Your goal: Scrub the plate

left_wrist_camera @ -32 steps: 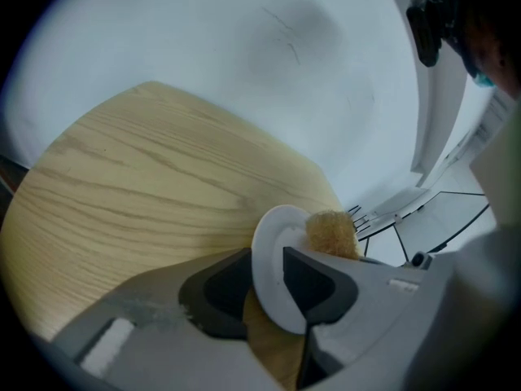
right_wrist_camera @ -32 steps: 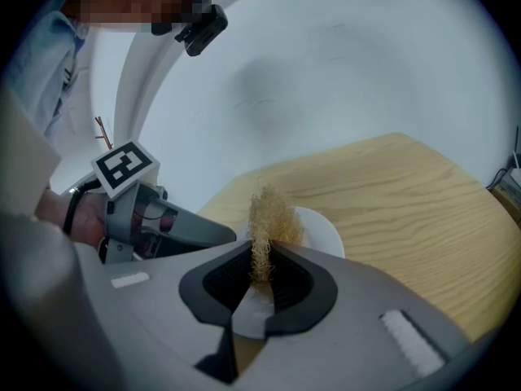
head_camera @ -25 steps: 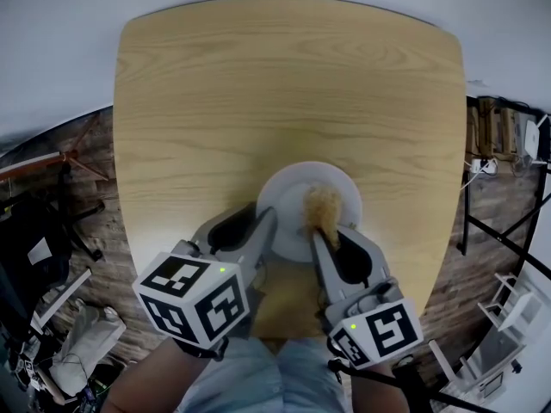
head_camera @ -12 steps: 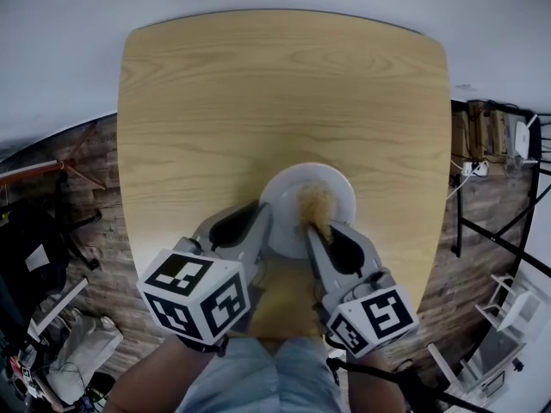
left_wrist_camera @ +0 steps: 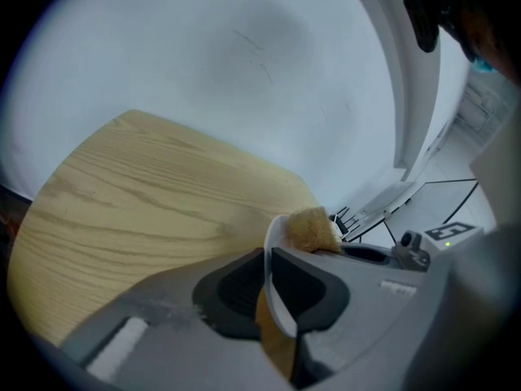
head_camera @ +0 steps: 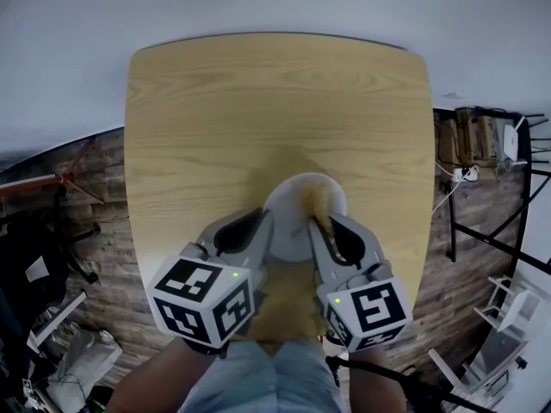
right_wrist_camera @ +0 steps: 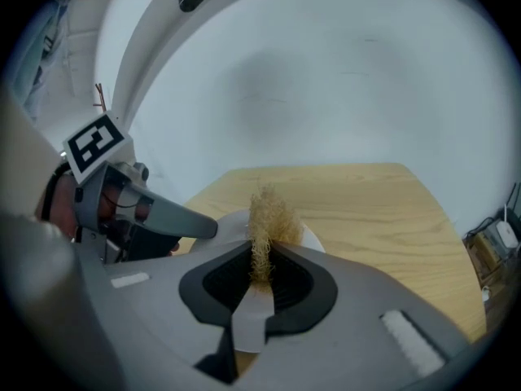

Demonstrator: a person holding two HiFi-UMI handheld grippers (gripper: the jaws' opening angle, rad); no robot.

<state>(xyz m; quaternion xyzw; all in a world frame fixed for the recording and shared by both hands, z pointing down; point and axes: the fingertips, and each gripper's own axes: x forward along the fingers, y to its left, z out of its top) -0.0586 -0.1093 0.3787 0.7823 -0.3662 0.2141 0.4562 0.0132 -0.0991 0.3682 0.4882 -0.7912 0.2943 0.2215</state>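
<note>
A white plate (head_camera: 288,222) is tilted up off the round-cornered wooden table (head_camera: 258,101), near its front edge. My left gripper (head_camera: 269,231) is shut on the plate's near left rim, its jaws having just been closing; in the left gripper view the plate (left_wrist_camera: 275,287) stands edge-on between the pads. My right gripper (head_camera: 325,226) is shut on a tan fibrous scrub pad (head_camera: 317,198), which rests against the plate's face. In the right gripper view the scrub pad (right_wrist_camera: 267,222) sticks up from the jaws in front of the plate (right_wrist_camera: 230,221).
The person's denim-clad legs (head_camera: 275,377) are below the table's front edge. Cables and a dark metal stand (head_camera: 482,222) sit on the wood floor at the right. Loose clutter (head_camera: 52,334) lies on the floor at the left.
The left jaws have closed on the plate's rim and risen, tipping the plate up off the table. The right gripper stays on the scrub pad against the plate.
</note>
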